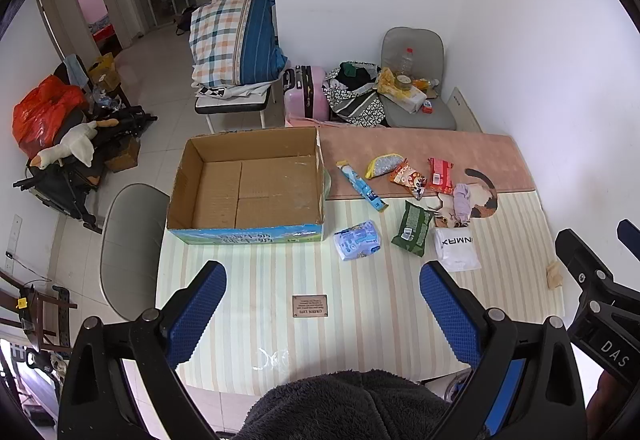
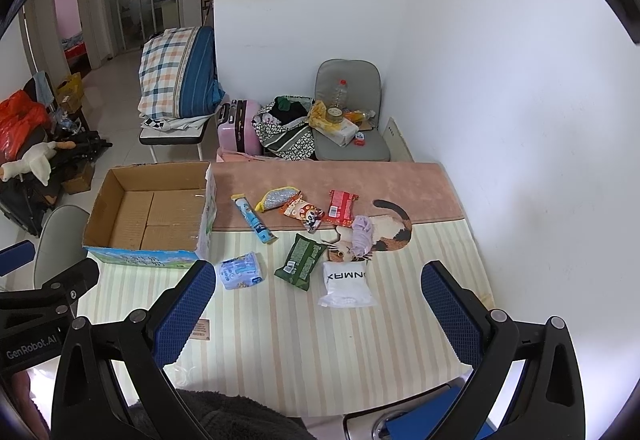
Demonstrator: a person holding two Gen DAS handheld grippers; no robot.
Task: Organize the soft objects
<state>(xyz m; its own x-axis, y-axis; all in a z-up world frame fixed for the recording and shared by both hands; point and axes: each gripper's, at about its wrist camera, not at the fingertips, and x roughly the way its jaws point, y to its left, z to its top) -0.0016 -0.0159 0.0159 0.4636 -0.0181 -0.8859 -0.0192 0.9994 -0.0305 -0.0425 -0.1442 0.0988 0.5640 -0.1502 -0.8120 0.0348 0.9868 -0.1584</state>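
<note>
Eight soft packets lie on the tabletop toward its far right corner: a light blue pack (image 1: 357, 240) just beside the box, a green bag (image 1: 413, 228), a white pouch (image 1: 457, 248), a purple cloth (image 1: 462, 199), a red packet (image 1: 440, 175), an orange snack bag (image 1: 408, 177), a yellow pouch (image 1: 384, 165) and a long blue tube (image 1: 362, 185). The cardboard box (image 1: 248, 187) sits open at the far left corner, with nothing inside. The left gripper (image 1: 322, 304) and the right gripper (image 2: 318, 304) hang over the near edge, both spread wide, holding nothing and touching nothing
</note>
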